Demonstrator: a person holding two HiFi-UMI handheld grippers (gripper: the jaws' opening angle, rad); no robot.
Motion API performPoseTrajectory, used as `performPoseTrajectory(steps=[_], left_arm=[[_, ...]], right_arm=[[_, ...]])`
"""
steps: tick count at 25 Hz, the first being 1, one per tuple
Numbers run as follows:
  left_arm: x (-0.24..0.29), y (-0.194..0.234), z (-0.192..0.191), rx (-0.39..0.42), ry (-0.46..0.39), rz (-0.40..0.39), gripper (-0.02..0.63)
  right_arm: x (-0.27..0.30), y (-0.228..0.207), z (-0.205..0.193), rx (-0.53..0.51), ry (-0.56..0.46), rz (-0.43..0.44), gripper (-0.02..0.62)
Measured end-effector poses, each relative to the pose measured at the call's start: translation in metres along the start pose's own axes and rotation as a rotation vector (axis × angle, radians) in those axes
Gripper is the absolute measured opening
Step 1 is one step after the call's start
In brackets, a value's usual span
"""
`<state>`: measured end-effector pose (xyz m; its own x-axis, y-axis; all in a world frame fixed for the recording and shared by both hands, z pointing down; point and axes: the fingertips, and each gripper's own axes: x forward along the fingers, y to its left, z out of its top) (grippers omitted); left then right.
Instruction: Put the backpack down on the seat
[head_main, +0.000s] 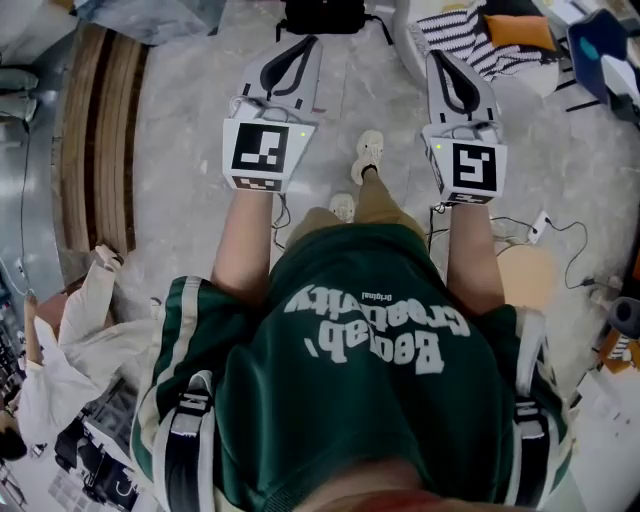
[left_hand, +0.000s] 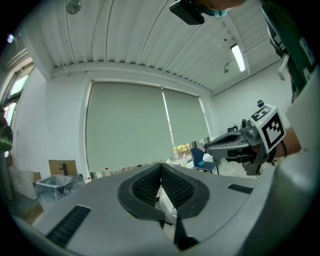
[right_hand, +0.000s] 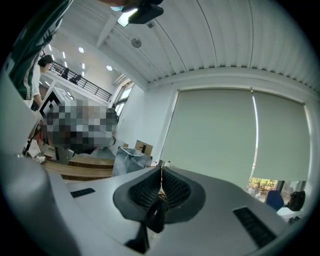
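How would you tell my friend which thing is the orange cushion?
Follow the grey floor to the top right of the head view, just beyond the tip of the right tongs. A black-and-white striped cloth lies there, with the orange cushion at its right edge. It is the only plain orange thing there; the chair beside it is dark blue.

Grippers: two, the left gripper (head_main: 309, 43) and the right gripper (head_main: 438, 56). Shoes (head_main: 370, 150): two. Bag (head_main: 322, 15): one. Blinds (left_hand: 125, 125): two. Chair (left_hand: 200, 159): one. Box (left_hand: 62, 167): one.
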<state>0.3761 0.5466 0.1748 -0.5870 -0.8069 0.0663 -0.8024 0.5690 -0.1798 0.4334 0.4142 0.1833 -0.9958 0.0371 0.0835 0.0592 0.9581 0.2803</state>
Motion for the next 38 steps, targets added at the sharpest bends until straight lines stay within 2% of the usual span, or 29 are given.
performPoseTrajectory(steps=[8, 18, 24, 30, 38], left_arm=[[0.127, 0.043, -0.007, 0.007, 0.036, 0.046, 0.018], [0.28, 0.109, -0.013, 0.026, 0.088, 0.131, 0.018], [0.333, 0.141, -0.022, 0.06, 0.126, 0.135, 0.018], [0.372, 0.181, -0.045, 0.029, 0.136, 0.126, 0.018], [0.445, 0.275, -0.075, 0.029, 0.119, 0.061, 0.018]], right_arm=[[0.106, -0.09, -0.02, 0.027, -0.028, 0.027, 0.034], [0.261, -0.18, -0.037, 0.054, -0.065, 0.117, 0.034], [0.318, -0.205, -0.044, 0.086, -0.076, 0.137, 0.034], [0.374, -0.206, -0.057, 0.084, -0.055, 0.156, 0.034], [0.496, -0.196, -0.052, 0.059, -0.042, 0.15, 0.034]])
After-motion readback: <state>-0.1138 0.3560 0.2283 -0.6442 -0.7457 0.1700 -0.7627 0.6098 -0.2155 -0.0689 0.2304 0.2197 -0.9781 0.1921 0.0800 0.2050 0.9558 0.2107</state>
